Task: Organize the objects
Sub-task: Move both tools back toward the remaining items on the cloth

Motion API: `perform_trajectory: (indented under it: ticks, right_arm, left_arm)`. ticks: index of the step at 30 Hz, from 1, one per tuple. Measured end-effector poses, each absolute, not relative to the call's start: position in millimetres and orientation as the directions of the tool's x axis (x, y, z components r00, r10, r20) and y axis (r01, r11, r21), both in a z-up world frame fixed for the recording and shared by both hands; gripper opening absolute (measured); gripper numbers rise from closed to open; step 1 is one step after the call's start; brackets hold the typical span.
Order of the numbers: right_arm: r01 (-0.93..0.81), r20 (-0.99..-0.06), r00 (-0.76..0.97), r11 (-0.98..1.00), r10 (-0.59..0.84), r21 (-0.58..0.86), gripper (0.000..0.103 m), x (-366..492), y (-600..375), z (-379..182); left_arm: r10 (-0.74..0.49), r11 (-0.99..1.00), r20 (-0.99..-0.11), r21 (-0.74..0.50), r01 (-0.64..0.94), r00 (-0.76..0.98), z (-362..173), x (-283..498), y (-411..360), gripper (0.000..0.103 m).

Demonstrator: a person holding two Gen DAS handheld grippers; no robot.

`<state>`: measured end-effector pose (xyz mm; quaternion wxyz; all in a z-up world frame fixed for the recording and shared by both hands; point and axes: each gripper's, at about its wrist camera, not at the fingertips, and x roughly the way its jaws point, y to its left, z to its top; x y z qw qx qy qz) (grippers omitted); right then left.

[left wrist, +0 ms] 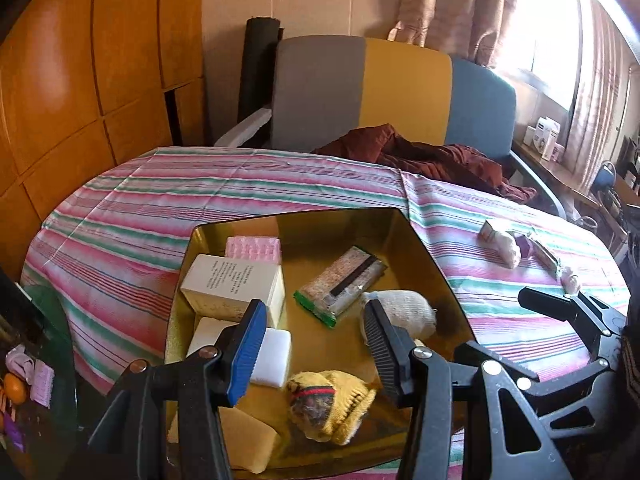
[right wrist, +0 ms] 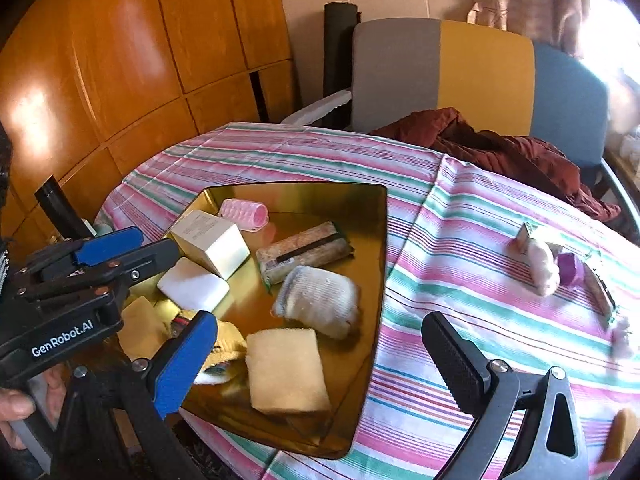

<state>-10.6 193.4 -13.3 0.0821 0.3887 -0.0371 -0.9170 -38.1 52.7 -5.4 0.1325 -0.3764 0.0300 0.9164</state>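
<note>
A gold tray on the striped table holds a cream box, a pink roller, a green-edged packet, a white sock, a white sponge, a yellow sock and yellow sponges. My left gripper is open and empty above the tray. My right gripper is open and empty over the tray's right edge. Loose items lie on the cloth at the right.
A striped cloth covers the round table. A chair with a dark red garment stands behind it. Wooden panels are at the left, a cluttered sideboard at the right.
</note>
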Motion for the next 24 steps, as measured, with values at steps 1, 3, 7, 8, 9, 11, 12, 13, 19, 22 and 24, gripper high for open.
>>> perform_trajectory:
  ticks: [1, 3, 7, 8, 9, 11, 12, 13, 19, 22, 24]
  right_arm:
    - [0.117, -0.706, -0.685, -0.984, -0.179, 0.136, 0.103, -10, 196, -13]
    - [0.1, -0.701, -0.691, -0.984, -0.175, 0.147, 0.103, -6, 204, -12]
    - [0.054, -0.7, -0.699, -0.987, -0.147, 0.153, 0.103, -2, 221, -11]
    - [0.043, -0.701, -0.699, -0.987, -0.142, 0.158, 0.103, -1, 225, -11]
    - [0.026, -0.701, -0.7, -0.986, -0.136, 0.165, 0.103, 0, 232, -12]
    - [-0.002, -0.707, -0.697, -0.985, -0.121, 0.171, 0.103, 3, 242, -14]
    - [-0.016, -0.711, -0.695, -0.985, -0.111, 0.169, 0.103, 4, 247, -16]
    - [-0.03, -0.714, -0.693, -0.986, -0.1, 0.167, 0.103, 6, 252, -17]
    - [-0.14, -0.739, -0.673, -0.979, -0.018, 0.15, 0.103, 23, 292, -25]
    - [-0.201, -0.755, -0.654, -0.971, 0.035, 0.129, 0.103, 34, 317, -29]
    - [-0.242, -0.763, -0.643, -0.963, 0.071, 0.115, 0.103, 43, 336, -30]
  left_arm:
    - [0.226, -0.96, -0.699, -0.044, -0.275, -0.679, -5, -37, 55, 0.051]
    - [0.232, -0.957, -0.7, -0.039, -0.288, -0.676, -5, -35, 60, 0.051]
    - [0.248, -0.947, -0.704, -0.032, -0.319, -0.666, -6, -32, 72, 0.051]
    - [0.252, -0.945, -0.705, -0.031, -0.326, -0.663, -6, -32, 74, 0.051]
    - [0.254, -0.943, -0.706, -0.028, -0.331, -0.662, -6, -31, 77, 0.051]
    - [0.259, -0.938, -0.708, -0.021, -0.347, -0.657, -6, -29, 82, 0.051]
    - [0.262, -0.935, -0.709, -0.018, -0.354, -0.655, -6, -29, 84, 0.051]
    - [0.264, -0.933, -0.709, -0.015, -0.36, -0.654, -6, -28, 87, 0.051]
    - [0.29, -0.909, -0.717, 0.0, -0.417, -0.634, -6, -24, 107, 0.051]
    - [0.304, -0.897, -0.72, 0.004, -0.441, -0.625, -6, -22, 117, 0.051]
    - [0.311, -0.889, -0.721, 0.009, -0.458, -0.62, -6, -21, 124, 0.051]
